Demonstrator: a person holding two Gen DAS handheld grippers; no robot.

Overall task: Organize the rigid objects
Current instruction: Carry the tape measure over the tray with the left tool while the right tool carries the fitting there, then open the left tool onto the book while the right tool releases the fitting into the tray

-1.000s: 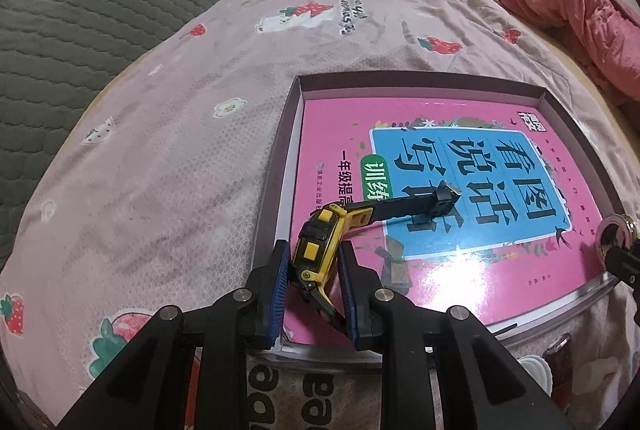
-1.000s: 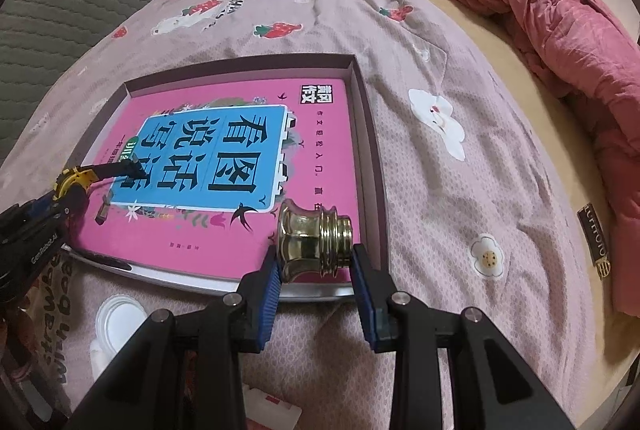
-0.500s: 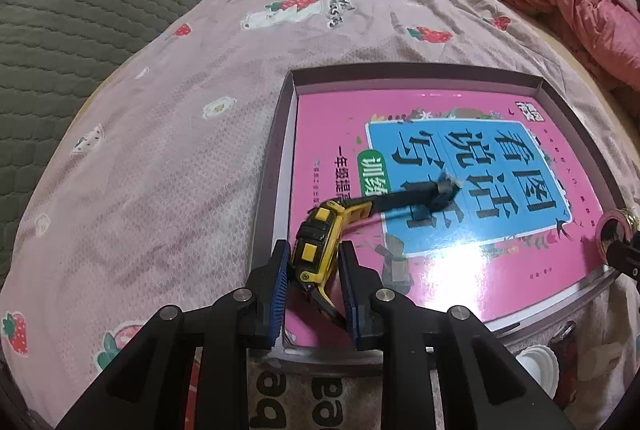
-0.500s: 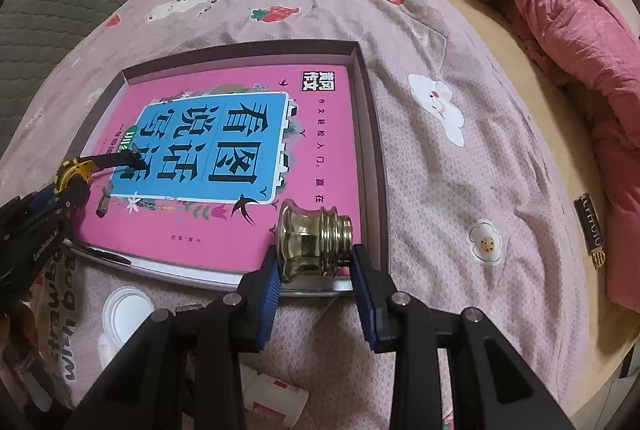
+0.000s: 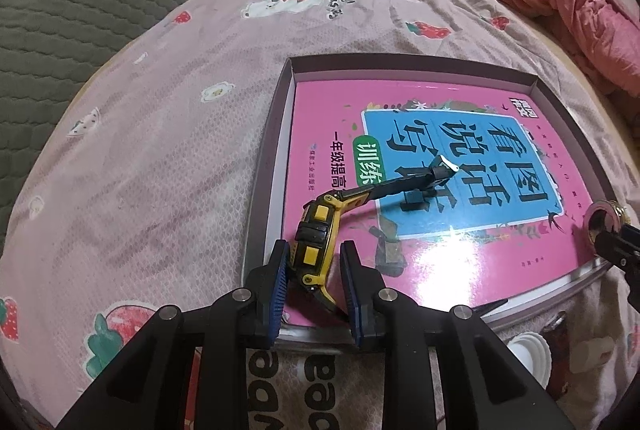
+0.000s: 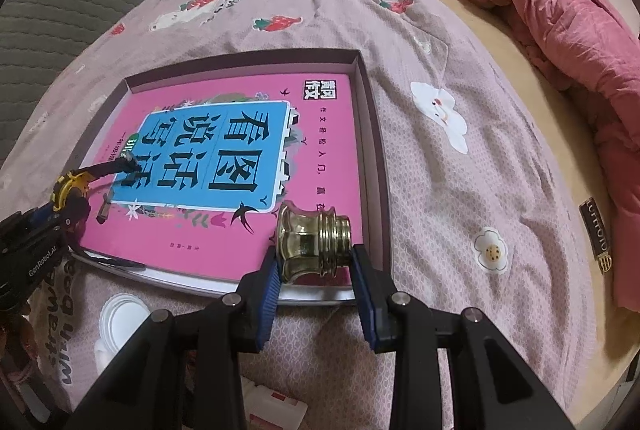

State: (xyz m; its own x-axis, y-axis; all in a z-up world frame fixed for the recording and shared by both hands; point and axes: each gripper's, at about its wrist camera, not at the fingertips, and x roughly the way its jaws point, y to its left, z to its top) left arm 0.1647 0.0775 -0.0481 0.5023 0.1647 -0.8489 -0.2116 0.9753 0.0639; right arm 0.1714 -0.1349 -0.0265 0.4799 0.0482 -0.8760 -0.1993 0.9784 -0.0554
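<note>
Both loads have crept further over the tray (image 5: 276, 117): my left claw (image 5: 314, 282) still grasps the yellow watch (image 5: 314, 242), my right claw (image 6: 314, 278) the brass fitting (image 6: 314, 244); release looks near.

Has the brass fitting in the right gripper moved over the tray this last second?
Barely: the brass fitting hangs over the same near right corner of the tray, shifted slightly inward.

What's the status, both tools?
Left tool shut on yellow watch. Right tool shut on brass fitting. Both over tray; nothing blocking.
</note>
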